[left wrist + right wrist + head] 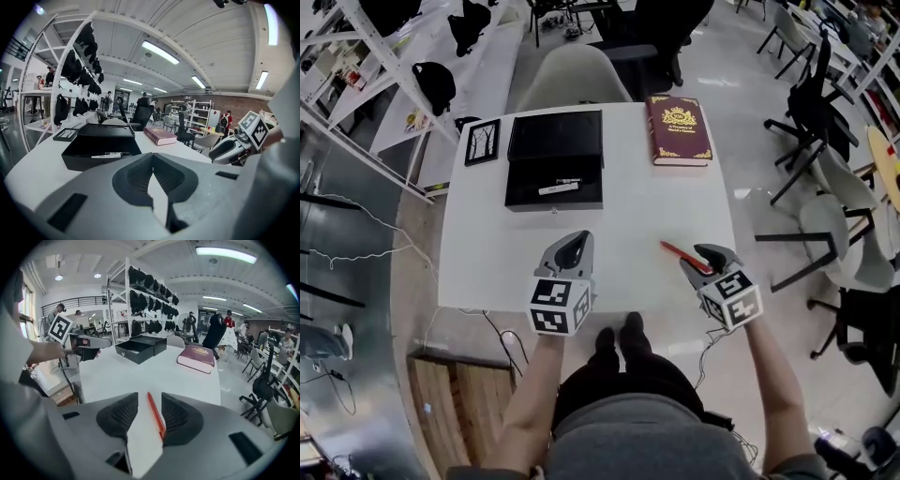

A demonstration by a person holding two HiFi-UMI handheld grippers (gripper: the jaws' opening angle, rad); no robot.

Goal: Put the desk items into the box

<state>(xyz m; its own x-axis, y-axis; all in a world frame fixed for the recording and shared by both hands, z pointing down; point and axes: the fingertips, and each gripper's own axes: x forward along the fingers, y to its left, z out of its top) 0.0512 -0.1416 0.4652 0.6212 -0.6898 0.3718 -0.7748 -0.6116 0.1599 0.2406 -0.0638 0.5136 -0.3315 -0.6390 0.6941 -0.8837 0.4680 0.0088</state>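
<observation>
A black box (517,184) stands open at the back of the white table (628,216), its lid (556,136) folded behind, with a white marker (558,187) lying inside. A framed picture (482,142) lies to its left and a dark red book (678,129) to its right. A red pen (678,254) lies on the table near the front right. My right gripper (705,253) is open around it; the pen (154,416) rests close to the right pad. My left gripper (575,242) hovers at the front, shut and empty, pointing at the box (79,157).
A pale chair (575,75) stands behind the table. Black office chairs (811,112) crowd the right side. White shelving (384,66) with dark helmets runs along the left. Cables (502,333) hang below the table's front edge.
</observation>
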